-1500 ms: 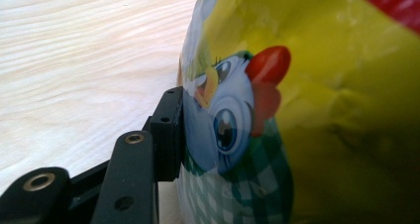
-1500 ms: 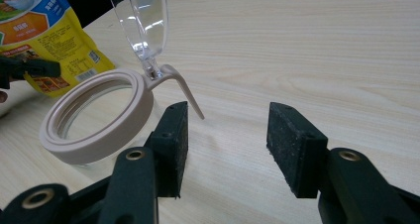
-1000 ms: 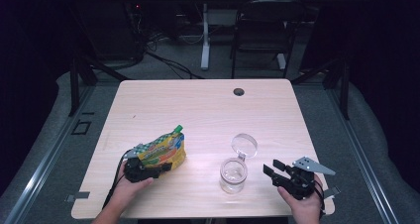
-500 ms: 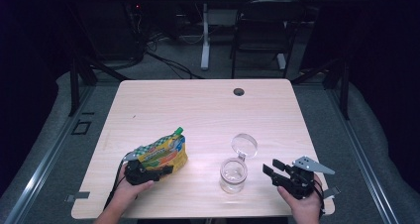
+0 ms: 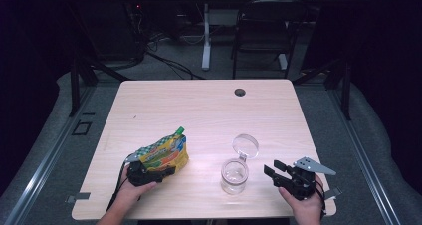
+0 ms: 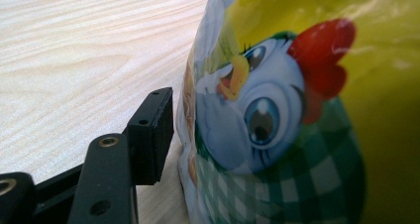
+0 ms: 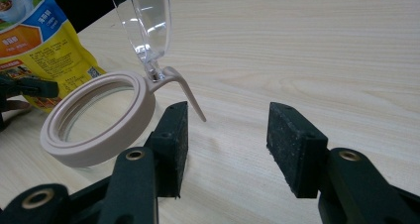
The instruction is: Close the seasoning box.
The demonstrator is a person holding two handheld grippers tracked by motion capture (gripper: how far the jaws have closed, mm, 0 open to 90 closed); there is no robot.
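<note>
At the near left edge of the pale wooden table, left gripper in a hand, jaws spread and just opened wider, the yellow-and-green printed foil snack pouch standing between them. In the left gripper view, one black pad set just beside the pouch, a thin gap showing between pad and foil; other pad hidden behind the pouch, so contact on that side not to be told. Pouch upright on the table, leaning a little toward the right, its green spout corner pointing to the far right, a cartoon chicken face printed on the near side.

At the near right edge, right gripper in the other hand, jaws wide apart and empty, aimed left toward the clear glass jar with a beige ring collar. In the right gripper view, both pads bare over the wood, the jar's collar just beyond the left one, not touching.

Jar near the table's near edge, between the two grippers, well apart from the pouch. Clear round hinged lid flipped open, standing up on the jar's far side.

At the far edge, small dark round hole in the tabletop.
</note>
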